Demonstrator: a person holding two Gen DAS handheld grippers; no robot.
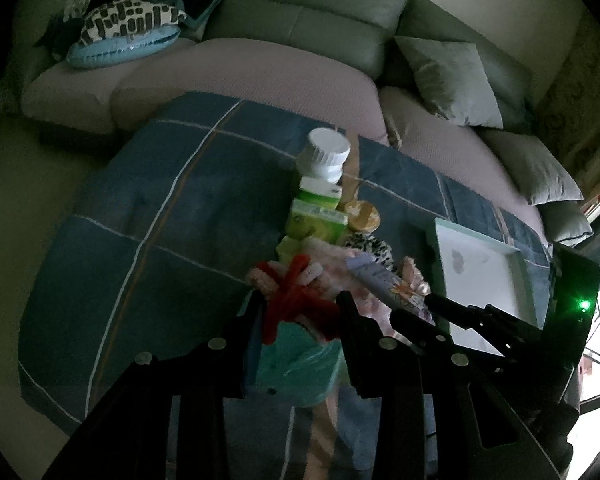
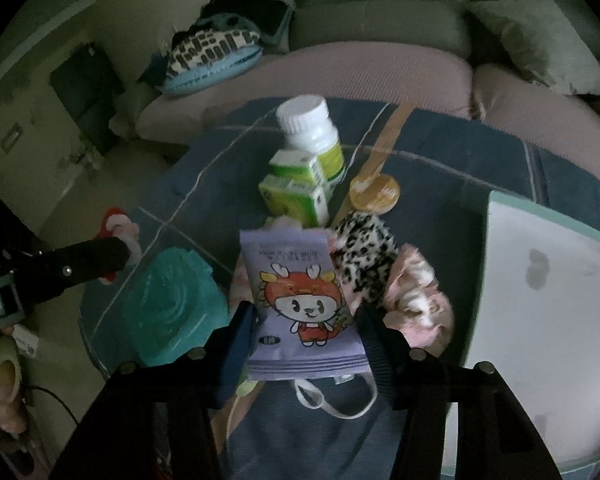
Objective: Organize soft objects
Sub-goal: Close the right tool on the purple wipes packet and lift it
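Landmark: the white bottle (image 2: 306,128) standing near the middle of the surface (image 1: 140,208), which is covered in a blue checked cloth.
Left gripper (image 1: 300,312): your fingers pinch a red and pink fuzzy toy (image 1: 296,288), on the near side of the bottle.
Right gripper (image 2: 306,324): your fingers press on both side edges of a purple packet (image 2: 300,300) with a cartoon figure, held nearer to you than the bottle.
Green boxes (image 2: 296,192): two of them, touching the bottle's near side.
Spotted soft thing (image 2: 364,256): near and to the right of the bottle, just beside the packet.
Pink soft thing (image 2: 416,296): right of the spotted one, further from the bottle.
Teal bundle (image 2: 172,308): near and left of the bottle, beside the packet.
White tray (image 2: 540,280): well to the right of the bottle.
Round yellow lid (image 2: 374,194): just right of the boxes.
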